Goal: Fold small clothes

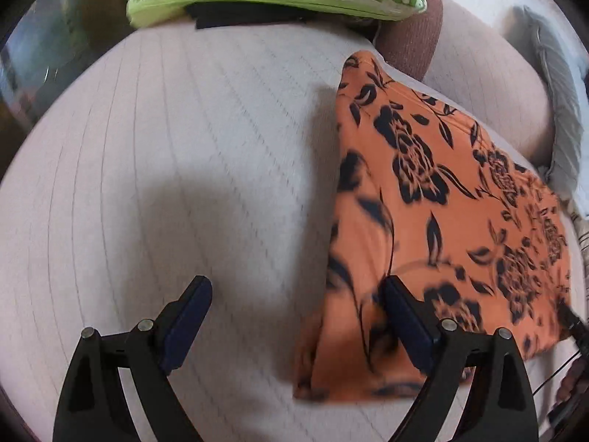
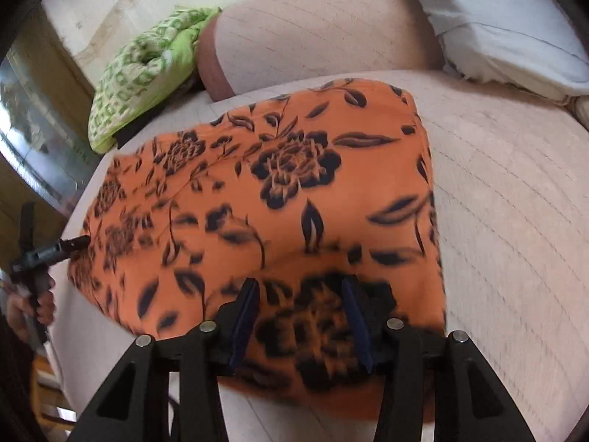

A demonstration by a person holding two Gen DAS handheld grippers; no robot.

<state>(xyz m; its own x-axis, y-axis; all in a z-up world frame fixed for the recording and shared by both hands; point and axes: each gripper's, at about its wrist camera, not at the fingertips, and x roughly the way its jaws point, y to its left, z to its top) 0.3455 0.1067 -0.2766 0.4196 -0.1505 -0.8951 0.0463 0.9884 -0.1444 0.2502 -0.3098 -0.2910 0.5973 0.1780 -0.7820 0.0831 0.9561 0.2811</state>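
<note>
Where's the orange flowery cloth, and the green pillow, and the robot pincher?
Cloth (image 1: 441,191): left wrist view, middle of the folded top.
Green pillow (image 2: 136,84): right wrist view, its patterned face.
Left gripper (image 1: 298,316): left wrist view, between its open fingertips.

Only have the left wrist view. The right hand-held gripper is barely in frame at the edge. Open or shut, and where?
Observer: The right hand-held gripper is open, with its fingers spread over the near edge of the orange floral garment.
Operator: Any cloth pinched?
Observer: No. A black flower print lies flat between the fingers.
Operator: How does my left one look from there?
Observer: On the left hand-held gripper, one of the fingertips sits at the garment's left edge. I cannot tell if it is touching.
</note>
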